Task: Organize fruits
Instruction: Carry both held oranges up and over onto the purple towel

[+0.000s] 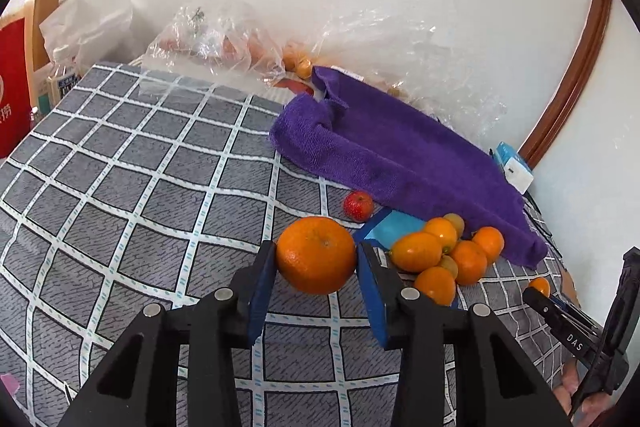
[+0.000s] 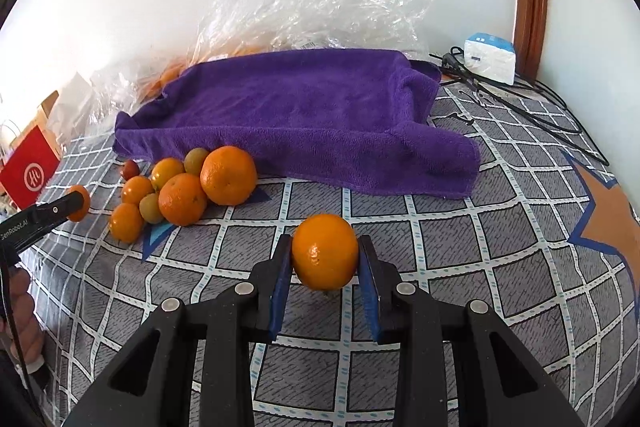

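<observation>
**Both hand-held grippers holding an orange; bags at far wall**

Left hand-held gripper [image 1: 317,259]: pads narrowly apart, pressed on a large orange [image 1: 316,255] above the checked cloth [image 1: 140,187]. Right hand-held gripper [image 2: 325,259]: nearly closed, clamped on a smaller orange [image 2: 325,251]. Loose fruit pile [image 2: 176,191] lies in no container, just near of the purple towel [image 2: 296,115]. Far side: clear plastic bags [image 1: 216,39] hold orange and reddish fruit, count unreadable.
</observation>
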Demonstrator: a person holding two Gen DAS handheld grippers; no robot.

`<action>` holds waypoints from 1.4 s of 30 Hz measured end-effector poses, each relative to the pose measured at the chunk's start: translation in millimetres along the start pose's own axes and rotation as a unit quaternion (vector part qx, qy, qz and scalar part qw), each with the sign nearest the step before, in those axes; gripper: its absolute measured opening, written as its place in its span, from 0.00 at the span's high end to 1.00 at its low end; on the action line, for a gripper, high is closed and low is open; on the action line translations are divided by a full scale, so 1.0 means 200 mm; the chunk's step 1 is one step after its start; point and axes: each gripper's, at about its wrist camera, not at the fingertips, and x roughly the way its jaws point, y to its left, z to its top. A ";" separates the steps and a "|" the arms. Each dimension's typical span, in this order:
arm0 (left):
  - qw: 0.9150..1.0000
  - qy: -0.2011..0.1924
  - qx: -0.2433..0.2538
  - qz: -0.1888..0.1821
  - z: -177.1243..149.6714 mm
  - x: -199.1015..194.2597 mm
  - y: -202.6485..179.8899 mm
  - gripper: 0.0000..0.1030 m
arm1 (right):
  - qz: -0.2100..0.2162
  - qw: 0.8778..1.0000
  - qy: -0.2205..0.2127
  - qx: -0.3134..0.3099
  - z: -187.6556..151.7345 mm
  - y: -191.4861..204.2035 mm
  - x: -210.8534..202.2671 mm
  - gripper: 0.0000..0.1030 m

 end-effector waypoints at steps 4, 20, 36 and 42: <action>1.000 -0.016 0.006 -0.003 0.00 -0.03 -0.01 0.63 | 0.005 1.000 -0.005 0.003 0.00 0.00 -0.01 0.69; 1.000 -0.014 -0.002 -0.002 0.18 -0.20 -0.05 0.63 | 0.004 1.000 0.003 -0.001 0.09 0.02 -0.09 0.69; 0.999 -0.025 0.037 -0.019 0.62 -0.06 -0.35 0.63 | -0.007 0.998 -0.067 0.008 0.63 0.04 -0.08 0.69; 0.999 -0.021 0.043 -0.018 0.74 0.10 -0.41 0.63 | -0.017 0.997 -0.081 0.008 0.76 0.01 0.01 0.69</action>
